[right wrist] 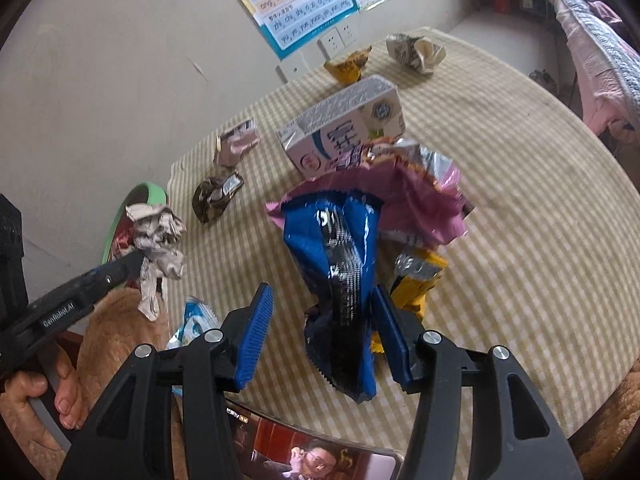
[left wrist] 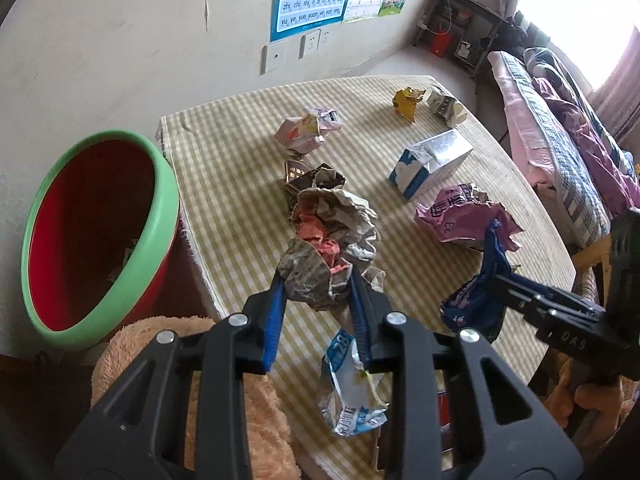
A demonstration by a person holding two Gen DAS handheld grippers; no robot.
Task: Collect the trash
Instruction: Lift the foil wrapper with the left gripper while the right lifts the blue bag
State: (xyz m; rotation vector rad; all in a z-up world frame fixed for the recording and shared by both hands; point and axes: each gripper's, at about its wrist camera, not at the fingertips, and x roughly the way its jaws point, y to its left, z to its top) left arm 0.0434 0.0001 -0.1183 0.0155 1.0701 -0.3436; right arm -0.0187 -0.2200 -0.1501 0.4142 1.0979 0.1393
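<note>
Left wrist: left gripper [left wrist: 318, 280] pinches crumpled paper [left wrist: 328, 240] beside bin rim [left wrist: 168, 216].

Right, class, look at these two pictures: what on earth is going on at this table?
A person is clearing litter off a striped table, holding a gripping tool in each hand. The left tool is shut on a crumpled paper wad, close to the green-rimmed red bin beside the table. The right tool has a blue wrapper between its fingers; whether it is gripped isn't clear. A milk carton, a pink wrapper and other scraps still lie on the table.
</note>
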